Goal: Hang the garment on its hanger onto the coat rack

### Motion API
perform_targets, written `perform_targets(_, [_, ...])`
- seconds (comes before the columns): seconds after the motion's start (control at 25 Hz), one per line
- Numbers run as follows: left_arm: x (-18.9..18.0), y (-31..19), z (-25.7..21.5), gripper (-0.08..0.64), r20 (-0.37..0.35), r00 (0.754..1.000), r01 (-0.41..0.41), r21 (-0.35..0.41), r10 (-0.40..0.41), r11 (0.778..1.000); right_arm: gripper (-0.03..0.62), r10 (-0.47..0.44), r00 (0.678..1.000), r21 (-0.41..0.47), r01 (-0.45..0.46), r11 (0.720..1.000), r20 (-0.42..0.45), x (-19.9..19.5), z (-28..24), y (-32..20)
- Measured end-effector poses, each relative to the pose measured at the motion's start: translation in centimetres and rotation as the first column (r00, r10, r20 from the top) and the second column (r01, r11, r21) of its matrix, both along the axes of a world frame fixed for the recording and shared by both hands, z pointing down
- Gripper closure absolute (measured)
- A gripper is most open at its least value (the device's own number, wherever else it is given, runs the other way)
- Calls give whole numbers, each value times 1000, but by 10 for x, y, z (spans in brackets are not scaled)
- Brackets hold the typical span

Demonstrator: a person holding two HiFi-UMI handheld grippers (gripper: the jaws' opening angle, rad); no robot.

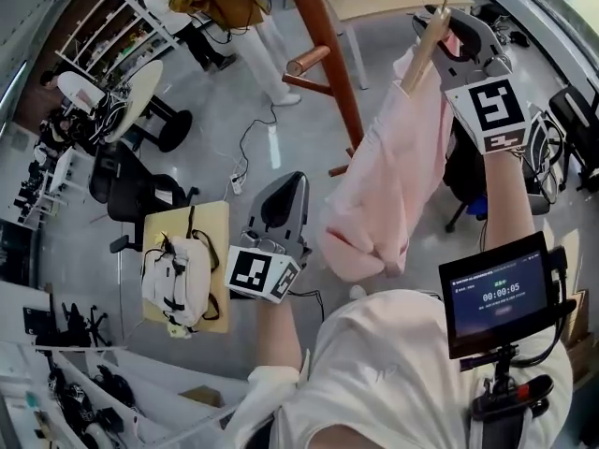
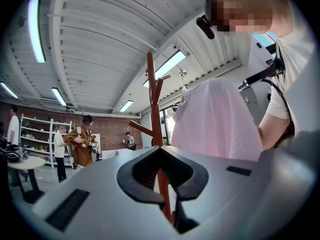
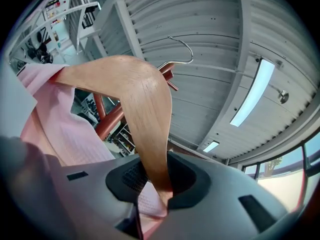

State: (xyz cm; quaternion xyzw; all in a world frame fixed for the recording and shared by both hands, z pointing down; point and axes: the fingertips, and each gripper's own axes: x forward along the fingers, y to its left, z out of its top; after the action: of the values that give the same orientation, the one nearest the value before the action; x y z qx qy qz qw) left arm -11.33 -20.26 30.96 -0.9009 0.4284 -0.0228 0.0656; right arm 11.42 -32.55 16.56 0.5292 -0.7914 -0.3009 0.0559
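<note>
Clamping hanger (image 3: 145, 109) in right gripper (image 3: 152, 194); screen (image 1: 494, 293) 00:00:05

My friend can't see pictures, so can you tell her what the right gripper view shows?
The right gripper is shut on the arm of a wooden hanger with a pink garment draped on it. The metal hook sticks up, with the red-brown coat rack behind.

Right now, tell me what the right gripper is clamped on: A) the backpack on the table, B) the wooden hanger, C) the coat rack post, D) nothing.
B: the right gripper has its jaws shut on the wooden hanger, with the pink garment hanging from it.
</note>
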Motion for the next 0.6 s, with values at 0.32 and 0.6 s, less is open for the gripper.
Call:
perform_targets(0.32, [-25, 5, -14, 554, -28, 997, 71, 5, -71, 997, 500, -81, 996, -11, 80, 997, -45, -33, -28, -34])
perform_targets(0.6, [-44, 18, -18, 554, -46, 992, 116, 6, -116, 993, 499, -115, 991, -38, 113, 993, -66, -51, -34, -51])
